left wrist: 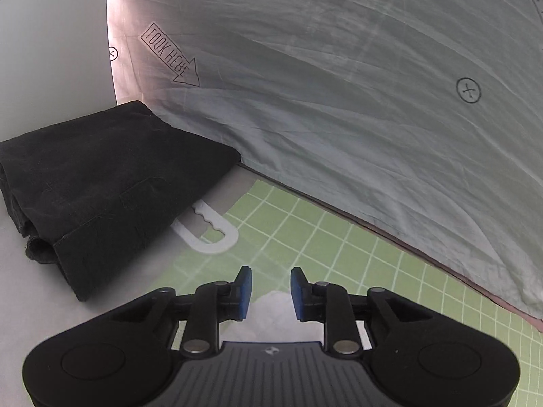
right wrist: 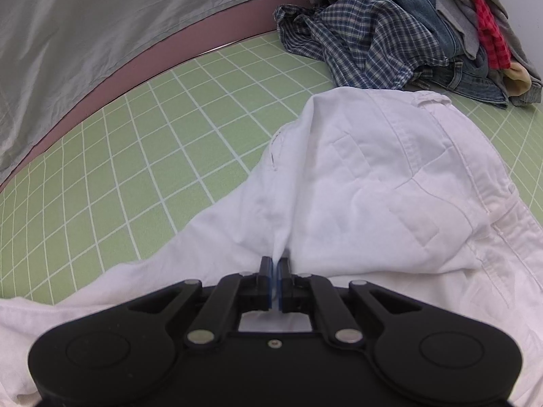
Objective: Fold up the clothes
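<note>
White trousers [right wrist: 373,183] lie spread on the green grid mat [right wrist: 135,142] in the right wrist view, with a pocket and waistband toward the right. My right gripper [right wrist: 275,268] is shut on a pinched fold of that white cloth. In the left wrist view my left gripper [left wrist: 270,285] stands open above the mat [left wrist: 339,244], its blue pads [left wrist: 245,288] apart and touching nothing. A bit of white cloth [left wrist: 275,315] shows below and behind the pads. A folded black garment [left wrist: 101,186] lies to the left.
A pile of unfolded clothes [right wrist: 407,27], plaid, denim, grey and red, sits at the mat's far right. A grey sheet [left wrist: 339,84] with printed marks hangs behind the table. A white plastic clip [left wrist: 210,230] pokes out from under the black garment.
</note>
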A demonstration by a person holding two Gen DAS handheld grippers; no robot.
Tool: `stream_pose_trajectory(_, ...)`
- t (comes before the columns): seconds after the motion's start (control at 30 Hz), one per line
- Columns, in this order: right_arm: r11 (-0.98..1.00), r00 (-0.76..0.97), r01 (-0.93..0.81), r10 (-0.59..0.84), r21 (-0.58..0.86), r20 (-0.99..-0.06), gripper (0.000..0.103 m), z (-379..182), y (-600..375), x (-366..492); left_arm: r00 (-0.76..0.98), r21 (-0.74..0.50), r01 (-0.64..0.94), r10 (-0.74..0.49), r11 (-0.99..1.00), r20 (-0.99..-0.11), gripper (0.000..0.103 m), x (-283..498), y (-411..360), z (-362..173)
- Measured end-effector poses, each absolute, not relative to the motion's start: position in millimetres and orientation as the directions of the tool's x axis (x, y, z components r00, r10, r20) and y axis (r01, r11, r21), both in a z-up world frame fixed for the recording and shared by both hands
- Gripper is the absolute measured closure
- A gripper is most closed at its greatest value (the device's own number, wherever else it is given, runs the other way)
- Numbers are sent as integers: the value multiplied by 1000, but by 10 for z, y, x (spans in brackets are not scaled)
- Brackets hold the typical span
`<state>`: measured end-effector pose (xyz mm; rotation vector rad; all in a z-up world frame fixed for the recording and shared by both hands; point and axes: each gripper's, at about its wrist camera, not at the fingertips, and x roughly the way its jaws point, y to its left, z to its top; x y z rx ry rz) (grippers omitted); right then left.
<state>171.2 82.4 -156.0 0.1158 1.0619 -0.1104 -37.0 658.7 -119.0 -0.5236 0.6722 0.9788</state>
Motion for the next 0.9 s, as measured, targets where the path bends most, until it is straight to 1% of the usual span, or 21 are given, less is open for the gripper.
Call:
stream_pose_trajectory(0.07, 989, 484, 141, -40, 33, -874, 100, -1560, 843, 1708, 380, -88, -872, 554, 481, -740, 74, -253, 6697, -1246)
stream_pose_trajectory(0.13, 991, 484, 135, -47, 21, -874, 100, -1562, 861, 1708, 380, -85, -863, 528, 499, -759, 69, -147, 6779, -1306)
stream_pose_trajectory(0.17, 991, 484, 132, -50, 16, -874, 100, -1563, 868, 1709, 389, -98, -855, 505, 509, -771, 61, -107, 6801, -1345)
stream_pose_trajectory(0.2, 991, 483, 131, -51, 14, -874, 100, -1563, 869, 1712, 395, -107, -847, 481, 520, -783, 51, -69, 6812, -1381)
stream_pose_trajectory(0.23, 991, 482, 133, -51, 15, -875, 100, -1562, 867, 1714, 389, -104, -842, 463, 529, -796, 45, -22, 6817, -1421)
stream_pose_trajectory(0.27, 991, 481, 134, -50, 17, -875, 100, -1562, 865, 1716, 369, -83, -843, 460, 531, -808, 37, 24, 6815, -1458)
stream_pose_trajectory(0.37, 991, 481, 133, -53, 13, -875, 99, -1560, 867, 1718, 299, -1, -845, 471, 535, -830, 35, 143, 6797, -1583)
stream_pose_trajectory(0.5, 993, 485, 113, -69, -16, -872, 99, -1565, 904, 1711, 263, 2, -847, 423, 532, -867, 35, 132, 6804, -1724)
stream_pose_trajectory(0.73, 994, 489, 108, -78, -28, -869, 99, -1568, 918, 1709, 300, 58, -730, 397, 681, -867, 38, -6, 6422, -1644)
stream_pose_trajectory(0.83, 994, 492, 104, -81, -34, -867, 99, -1569, 925, 1703, 330, 67, -679, 386, 731, -861, 39, -125, 6156, -1594)
stream_pose_trajectory(0.9, 994, 493, 101, -83, -38, -866, 99, -1570, 930, 1698, 341, 103, -643, 403, 759, -849, 39, -196, 5914, -1587)
